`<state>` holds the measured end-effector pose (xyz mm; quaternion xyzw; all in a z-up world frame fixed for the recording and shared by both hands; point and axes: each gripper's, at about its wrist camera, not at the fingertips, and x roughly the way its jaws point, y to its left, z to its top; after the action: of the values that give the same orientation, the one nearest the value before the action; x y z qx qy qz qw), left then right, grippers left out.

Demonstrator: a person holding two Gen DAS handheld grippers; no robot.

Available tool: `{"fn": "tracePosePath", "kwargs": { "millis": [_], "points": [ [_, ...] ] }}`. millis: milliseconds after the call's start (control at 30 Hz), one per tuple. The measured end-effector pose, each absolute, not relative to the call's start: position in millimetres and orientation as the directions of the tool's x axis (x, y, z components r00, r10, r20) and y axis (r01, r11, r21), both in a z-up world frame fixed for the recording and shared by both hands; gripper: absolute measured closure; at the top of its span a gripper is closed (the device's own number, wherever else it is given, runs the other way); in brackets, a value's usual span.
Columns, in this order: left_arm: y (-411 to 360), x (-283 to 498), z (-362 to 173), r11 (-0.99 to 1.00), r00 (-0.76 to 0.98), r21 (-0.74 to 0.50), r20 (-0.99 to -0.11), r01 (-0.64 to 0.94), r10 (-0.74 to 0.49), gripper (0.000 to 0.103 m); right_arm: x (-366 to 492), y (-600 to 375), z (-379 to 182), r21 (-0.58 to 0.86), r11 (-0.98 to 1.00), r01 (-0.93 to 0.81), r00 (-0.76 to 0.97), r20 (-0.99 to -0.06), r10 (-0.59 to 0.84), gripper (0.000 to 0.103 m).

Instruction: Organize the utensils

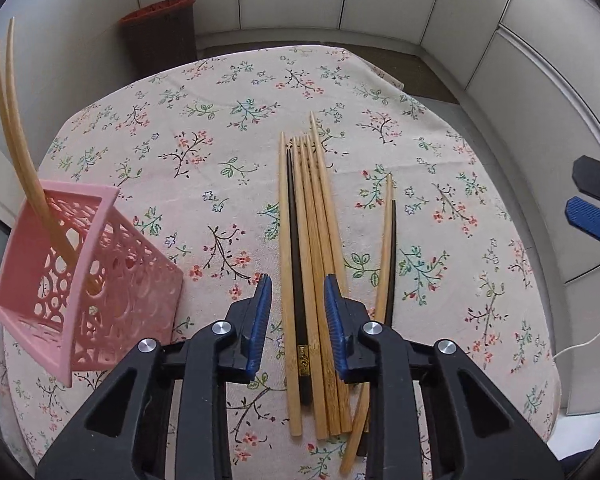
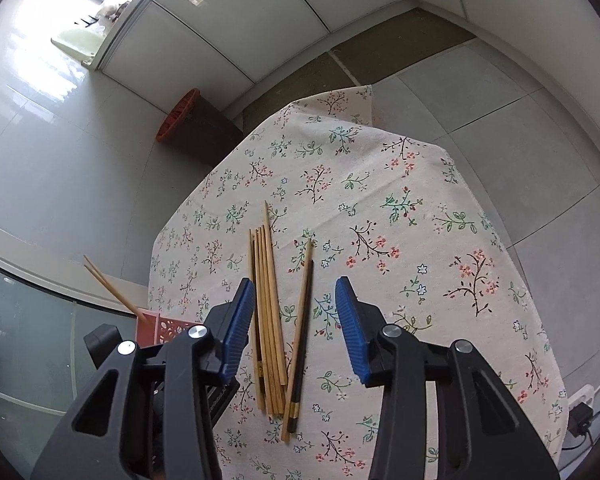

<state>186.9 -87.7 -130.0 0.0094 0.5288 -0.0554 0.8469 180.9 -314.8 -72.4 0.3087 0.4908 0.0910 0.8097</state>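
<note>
A bundle of several bamboo chopsticks (image 1: 310, 264) with one black chopstick (image 1: 298, 280) among them lies on the floral tablecloth (image 1: 204, 152). A second bamboo and black pair (image 1: 386, 264) lies just right of it. My left gripper (image 1: 298, 292) is open, its jaws on either side of the bundle, just above it. A pink perforated basket (image 1: 88, 280) at the left holds two bamboo chopsticks (image 1: 20, 148). My right gripper (image 2: 296, 312) is open and empty, higher above the same chopsticks (image 2: 266, 308); its blue pad shows at the left wrist view's right edge (image 1: 592, 220).
A brown bin with an orange rim (image 1: 160, 36) stands on the floor beyond the table's far edge. White panelled walls surround the table. A power strip and cables (image 2: 580, 416) lie on the floor at the right. The basket (image 2: 168, 326) sits at the table's left edge.
</note>
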Motion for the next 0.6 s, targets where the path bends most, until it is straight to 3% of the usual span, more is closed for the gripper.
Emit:
{"fn": "tracePosePath", "kwargs": {
  "millis": [233,400,433,500,600],
  "points": [
    [-95,195,-156,0.993,0.402,0.01,-0.915,0.116,-0.038,0.079,184,-318,-73,0.604,0.781,0.159,0.501,-0.731,0.463,0.061],
    [-92,190,-159,0.982,0.336,-0.154,-0.924,0.113,-0.184,0.085,186,-314,-76,0.6,0.785,0.153,0.494,-0.734,0.466,0.061],
    [-93,187,-157,0.978,0.332,-0.176,-0.921,0.116,-0.205,0.091,187,-313,-77,0.598,0.787,0.151,0.491,-0.736,0.465,0.061],
    [-98,181,-154,0.977,0.336,-0.167,-0.92,0.129,-0.202,0.097,188,-310,-79,0.594,0.79,0.152,0.483,-0.742,0.465,0.061],
    [-98,177,-153,0.979,0.342,-0.154,-0.92,0.133,-0.191,0.097,190,-307,-81,0.586,0.797,0.148,0.476,-0.748,0.462,0.06]
  ]
}}
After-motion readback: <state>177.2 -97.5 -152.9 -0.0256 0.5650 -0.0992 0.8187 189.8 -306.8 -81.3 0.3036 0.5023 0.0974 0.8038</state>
